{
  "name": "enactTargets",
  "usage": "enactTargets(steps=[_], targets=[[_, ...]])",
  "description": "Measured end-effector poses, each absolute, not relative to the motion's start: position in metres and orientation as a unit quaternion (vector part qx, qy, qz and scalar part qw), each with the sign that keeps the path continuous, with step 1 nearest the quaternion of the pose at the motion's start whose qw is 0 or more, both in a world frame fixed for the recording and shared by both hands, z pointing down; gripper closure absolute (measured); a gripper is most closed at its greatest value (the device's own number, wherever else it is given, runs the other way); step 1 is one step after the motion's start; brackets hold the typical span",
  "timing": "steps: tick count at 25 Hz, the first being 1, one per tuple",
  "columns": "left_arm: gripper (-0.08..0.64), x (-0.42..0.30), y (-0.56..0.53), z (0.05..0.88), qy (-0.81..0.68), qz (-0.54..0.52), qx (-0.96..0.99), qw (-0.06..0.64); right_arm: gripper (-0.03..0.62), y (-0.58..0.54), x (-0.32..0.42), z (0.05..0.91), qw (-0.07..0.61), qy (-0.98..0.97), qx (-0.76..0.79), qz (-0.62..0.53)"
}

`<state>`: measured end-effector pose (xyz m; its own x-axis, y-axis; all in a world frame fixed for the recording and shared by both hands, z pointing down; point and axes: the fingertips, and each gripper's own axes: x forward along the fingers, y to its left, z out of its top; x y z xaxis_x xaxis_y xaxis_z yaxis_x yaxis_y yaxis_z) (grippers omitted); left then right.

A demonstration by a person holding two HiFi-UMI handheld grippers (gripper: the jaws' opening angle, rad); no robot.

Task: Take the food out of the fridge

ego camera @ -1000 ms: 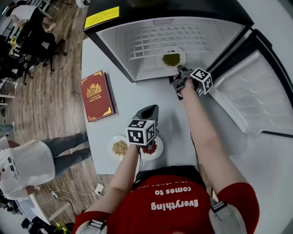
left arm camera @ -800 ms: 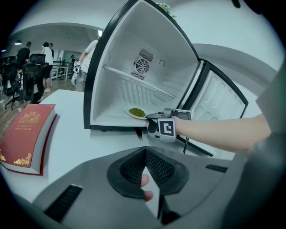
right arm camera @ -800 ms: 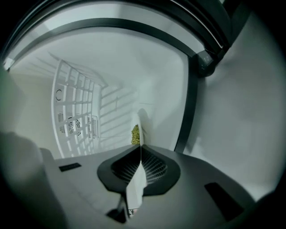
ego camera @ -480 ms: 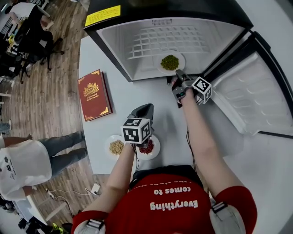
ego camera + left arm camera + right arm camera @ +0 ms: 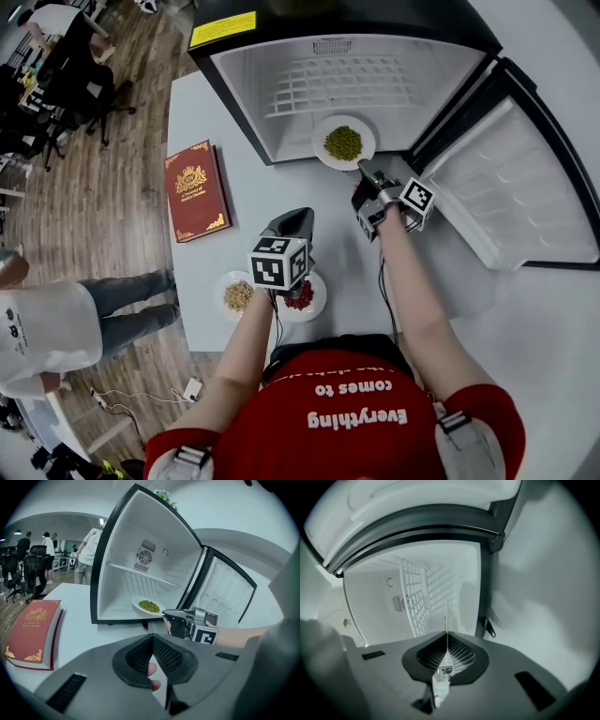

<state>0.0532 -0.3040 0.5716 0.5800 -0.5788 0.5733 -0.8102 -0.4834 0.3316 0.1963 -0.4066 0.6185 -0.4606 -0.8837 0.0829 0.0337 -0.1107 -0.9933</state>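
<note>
A white plate of green beans (image 5: 343,142) sits at the mouth of the open fridge (image 5: 281,56), its near rim poking out over the front lip above the table (image 5: 253,187). The right gripper (image 5: 366,169) has that rim pinched, jaws clenched on the thin edge, which shows edge-on between them in the right gripper view. Whether the plate is lifted clear of the fridge floor cannot be told from here.

The left gripper (image 5: 291,225) hangs well back over the table with its jaws pressed together on nothing. Just below it stand two small dishes already out, one of tan grains (image 5: 239,297) and one of red food (image 5: 302,298). A red book (image 5: 195,190) lies to the left, and the fridge door (image 5: 506,187) stands swung wide on the right.

The risk looks plain enough: the whole plate hangs from one narrow bite on its rim. If the far side sags, the beans could slide off or the plate could slip from the pads. A drag across the fridge lip could jolt it too, and the two dishes leave the landing spot a little crowded
</note>
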Motion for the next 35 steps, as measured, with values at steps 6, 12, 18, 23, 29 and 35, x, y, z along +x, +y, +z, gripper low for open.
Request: enactTargets(steps=[6,12,18,23,29,35], targets=[[0.554,0.046,-0.294,0.554,-0.423,0.197,0.843,0.268,0.574,-0.38,0.185,0.58,0.35,0.603,-0.343,-0.629],[0.554,0.039,-0.285,0.53,-0.433,0.176,0.847,0.254,0.574,-0.352,0.181,0.543,0.335,0.646,-0.33,-0.601],[0.554,0.033,-0.257,0.522,-0.435,0.168,0.848,0.252,0.574,-0.314,0.173,0.52,0.324,0.677,-0.31,-0.583],[0.554,0.023,-0.236,0.513,-0.439,0.159,0.849,0.249,0.573,-0.283,0.164,0.496,0.317,0.706,-0.293,-0.561],[0.554,0.008,-0.214,0.503,-0.443,0.143,0.85,0.246,0.572,-0.248,0.141,0.46,0.307,0.747,-0.263,-0.528],[0.554,-0.01,-0.192,0.493,-0.443,0.139,0.852,0.242,0.572,-0.214,0.118,0.418,0.305,0.78,-0.237,-0.493]])
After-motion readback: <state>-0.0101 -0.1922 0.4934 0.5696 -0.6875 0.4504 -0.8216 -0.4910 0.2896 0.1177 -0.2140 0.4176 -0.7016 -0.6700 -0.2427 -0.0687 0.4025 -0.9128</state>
